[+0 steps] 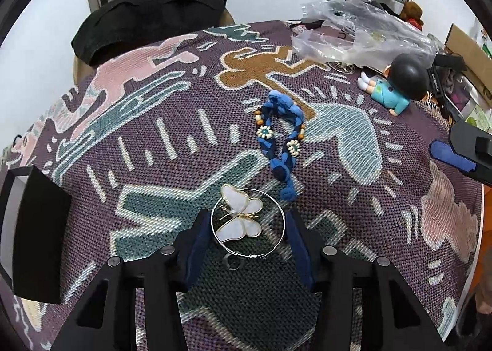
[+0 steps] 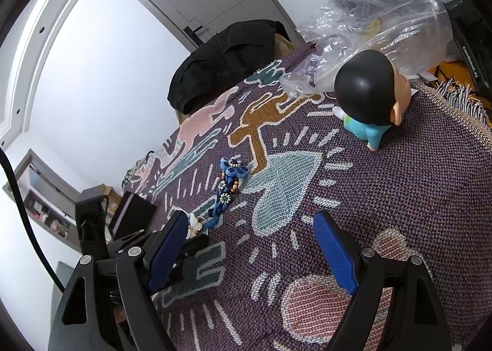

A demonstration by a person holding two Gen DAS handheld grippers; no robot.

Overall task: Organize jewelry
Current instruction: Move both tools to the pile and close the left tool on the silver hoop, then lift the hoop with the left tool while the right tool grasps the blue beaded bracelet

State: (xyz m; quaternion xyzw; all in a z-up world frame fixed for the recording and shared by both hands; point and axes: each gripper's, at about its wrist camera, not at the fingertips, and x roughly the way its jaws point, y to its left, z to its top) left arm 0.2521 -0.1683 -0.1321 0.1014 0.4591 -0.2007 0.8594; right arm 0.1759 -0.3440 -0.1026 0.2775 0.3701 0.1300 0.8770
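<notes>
A silver hoop with a white butterfly charm (image 1: 243, 220) lies on the patterned cloth (image 1: 153, 172), between the fingers of my open left gripper (image 1: 247, 228), which straddle it. A blue fabric bracelet with beads (image 1: 281, 132) lies just beyond it. In the right wrist view the bracelet (image 2: 226, 189) and the butterfly piece (image 2: 195, 223) lie at left, past my left finger. My right gripper (image 2: 252, 246) is open and empty above the cloth. It also shows at the right edge of the left wrist view (image 1: 461, 154).
A black box (image 1: 33, 234) stands at the cloth's left edge. A doll with a black head (image 1: 396, 83) lies at the back right beside a clear plastic bag (image 1: 353, 34). A black garment (image 1: 147, 15) hangs over a chair behind.
</notes>
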